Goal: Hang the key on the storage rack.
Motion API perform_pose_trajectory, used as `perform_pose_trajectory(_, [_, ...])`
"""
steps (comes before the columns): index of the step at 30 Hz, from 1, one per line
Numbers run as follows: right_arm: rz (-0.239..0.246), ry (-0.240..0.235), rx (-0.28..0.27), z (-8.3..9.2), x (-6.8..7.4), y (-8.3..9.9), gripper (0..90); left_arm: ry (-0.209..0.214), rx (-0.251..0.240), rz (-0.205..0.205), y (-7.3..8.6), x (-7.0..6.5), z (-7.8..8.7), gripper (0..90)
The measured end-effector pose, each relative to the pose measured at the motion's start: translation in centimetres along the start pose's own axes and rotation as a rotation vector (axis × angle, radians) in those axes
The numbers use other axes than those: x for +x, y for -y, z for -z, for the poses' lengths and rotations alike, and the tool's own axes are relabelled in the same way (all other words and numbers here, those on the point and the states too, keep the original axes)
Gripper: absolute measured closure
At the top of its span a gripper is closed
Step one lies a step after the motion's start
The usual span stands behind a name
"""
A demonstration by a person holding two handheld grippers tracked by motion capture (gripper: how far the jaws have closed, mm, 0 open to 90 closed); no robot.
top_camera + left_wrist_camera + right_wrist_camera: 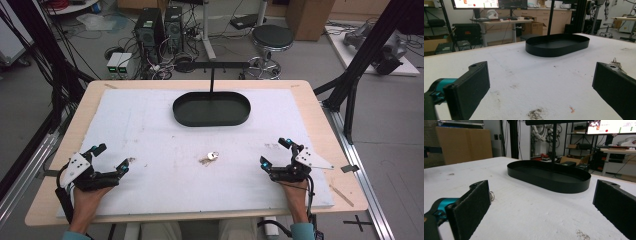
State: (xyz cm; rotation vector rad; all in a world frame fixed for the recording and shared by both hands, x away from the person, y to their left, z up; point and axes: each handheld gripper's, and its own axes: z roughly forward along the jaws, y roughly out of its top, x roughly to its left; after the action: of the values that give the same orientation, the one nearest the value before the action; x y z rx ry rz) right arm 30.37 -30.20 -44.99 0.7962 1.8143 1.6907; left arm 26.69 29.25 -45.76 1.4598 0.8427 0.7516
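Observation:
A small bunch of keys (pixel 212 157) lies on the white table cover, a little in front of a black oval tray (pixel 211 109) at the back middle. My left gripper (pixel 112 157) rests near the front left corner, jaws wide open with nothing between them. At the front right my right gripper (pixel 275 152) is open too and holds nothing. In the left gripper view the keys (pixel 616 62) peek over the right jaw and the tray (pixel 557 45) stands ahead. The right gripper view has the tray (pixel 549 176) ahead and a key ring (pixel 491 196) beside the left jaw.
The white cover (pixel 150 135) has a few dirty spots (pixel 536 113) near the front. A black post (pixel 212 80) rises just behind the tray. Beyond the table stand a stool (pixel 272 40), computer towers (pixel 150 27) and loose cables.

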Motion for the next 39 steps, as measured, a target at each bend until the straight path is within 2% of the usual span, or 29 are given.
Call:
perform_pose_trajectory(4, [-0.013, 0.002, -0.003, 0.0, -0.1, 0.0, 0.5, 0.001, -0.001, 0.003, 0.0, 0.0, 0.1, 1.7])
perform_pose_trajectory(21, [-0.005, 0.003, -0.003, 0.0, 0.0, 0.0, 0.5, 0.003, 0.002, -0.008, 0.0, 0.0, 0.0, 1.7])
perform_pose_trajectory(23, [-0.015, 0.002, -0.004, 0.0, -0.1, 0.0, 0.5, 0.002, 0.001, -0.005, 0.0, 0.0, 0.0, 1.7])
perform_pose_trajectory(26, [-0.026, 0.004, 0.003, 0.0, -0.2, -0.1, 0.5, 0.003, 0.000, -0.004, 0.0, 0.0, 0.1, 1.7])
perform_pose_trajectory(27, [-0.026, 0.005, 0.020, -0.1, -0.2, -0.3, 0.5, 0.001, -0.005, -0.004, 0.0, 0.0, 0.1, 1.7])
perform_pose_trajectory(30, [-0.024, -0.014, 0.022, -0.2, 0.0, -1.2, 0.5, 0.002, -0.007, -0.005, 0.0, 0.0, 0.1, 1.7])
perform_pose_trajectory(32, [-0.009, -0.034, 0.047, -0.7, 0.0, -2.5, 0.5, 0.003, -0.001, -0.001, 0.0, 0.1, 0.1, 1.7])
perform_pose_trajectory(33, [-0.009, -0.034, 0.047, -0.7, 0.0, -2.5, 0.5, 0.003, -0.001, -0.001, 0.0, 0.1, 0.1, 1.7])
perform_pose_trajectory(34, [0.002, -0.056, 0.074, -1.1, 0.1, -4.1, 0.5, 0.004, -0.003, 0.003, 0.0, 0.1, 0.1, 1.7])
perform_pose_trajectory(37, [0.027, -0.090, 0.090, -1.7, 0.0, -6.3, 0.6, 0.006, 0.000, -0.001, 0.0, 0.0, 0.0, 1.7])
perform_pose_trajectory(39, [0.052, -0.123, 0.122, -2.4, -0.1, -7.9, 0.6, 0.006, 0.000, -0.002, 0.0, 0.0, 0.0, 1.7])
